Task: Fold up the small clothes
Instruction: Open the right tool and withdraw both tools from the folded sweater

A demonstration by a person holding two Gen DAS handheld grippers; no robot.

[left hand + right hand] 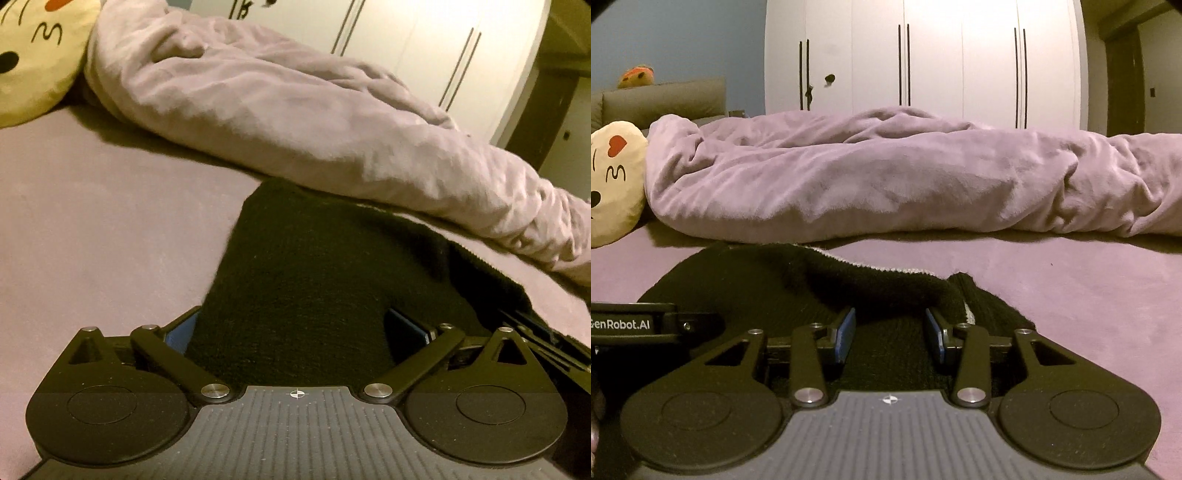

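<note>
A small black knit garment [314,266] lies on the mauve bed sheet [92,221]. My left gripper [291,328] is open wide, its blue pads on either side of the garment's near end; the cloth lies between the jaws. In the right wrist view the same garment [768,280] lies rumpled, with a pale ribbed edge [879,268] showing. My right gripper [890,334] is open, with a fold of the black cloth between and above its blue pads. The left gripper's body [631,325] shows at the left of that view.
A bunched mauve duvet [295,110] lies along the far side of the bed, also in the right wrist view [905,173]. A yellow emoji cushion [33,55] sits at far left. White wardrobe doors [923,55] stand behind the bed.
</note>
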